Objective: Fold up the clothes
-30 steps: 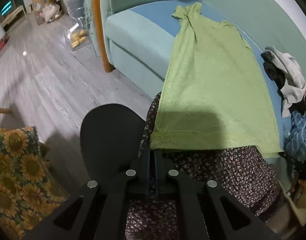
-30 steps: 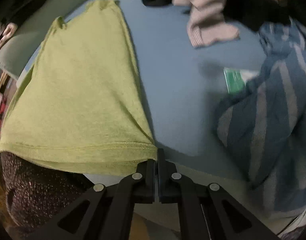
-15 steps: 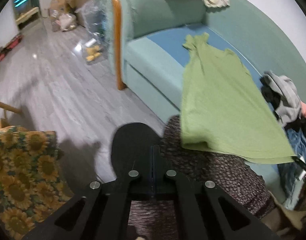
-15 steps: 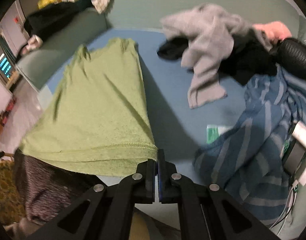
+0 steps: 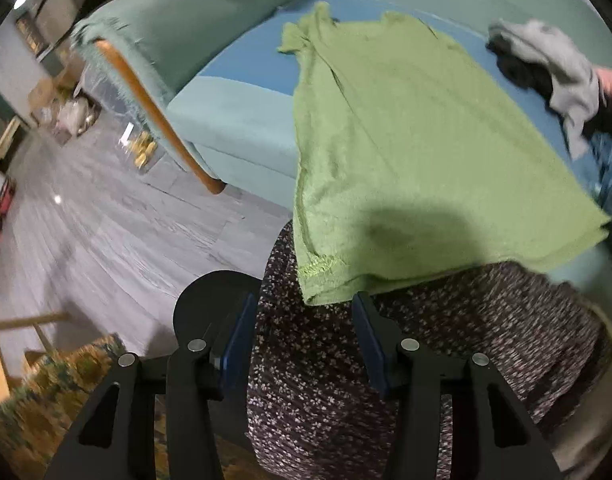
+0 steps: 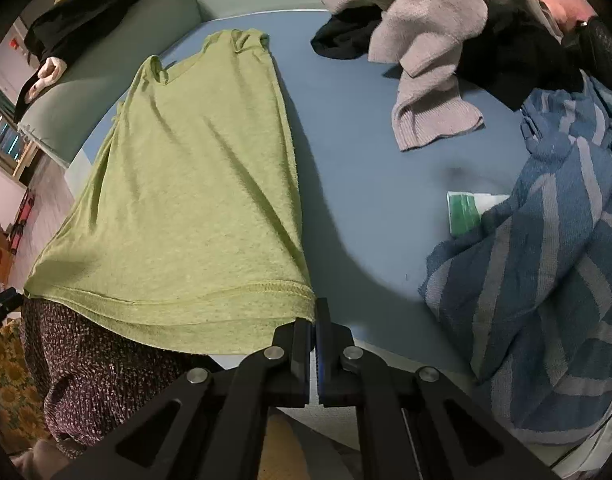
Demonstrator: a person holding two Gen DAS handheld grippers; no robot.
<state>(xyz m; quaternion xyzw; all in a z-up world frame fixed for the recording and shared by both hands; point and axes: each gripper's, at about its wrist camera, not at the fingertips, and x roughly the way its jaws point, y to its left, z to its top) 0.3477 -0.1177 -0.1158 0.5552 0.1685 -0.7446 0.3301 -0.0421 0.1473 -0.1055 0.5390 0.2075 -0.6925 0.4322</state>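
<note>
Two tongs of mine work at the sofa's front edge. My left gripper (image 5: pixel 302 336) is opening, its jaws apart with nothing pinched, the green shirt's (image 5: pixel 405 152) hem corner hanging loose just beyond them above my floral-print lap (image 5: pixel 385 360). My right gripper (image 6: pixel 315 320) is clenched on the other hem corner. The shirt, a soft slubby knit with a stitched hem, lies lengthwise from the front edge toward the backrest, neck end farthest. It rests on the sofa's blue seat cushion (image 6: pixel 365 168). Toward the right end lies a blue striped towel (image 6: pixel 545 272), then a grey ribbed sweater (image 6: pixel 425 40) over dark clothes. Left of the sofa, grey plank flooring (image 5: pixel 106 220) runs past its wooden leg (image 5: pixel 158 116).
</note>
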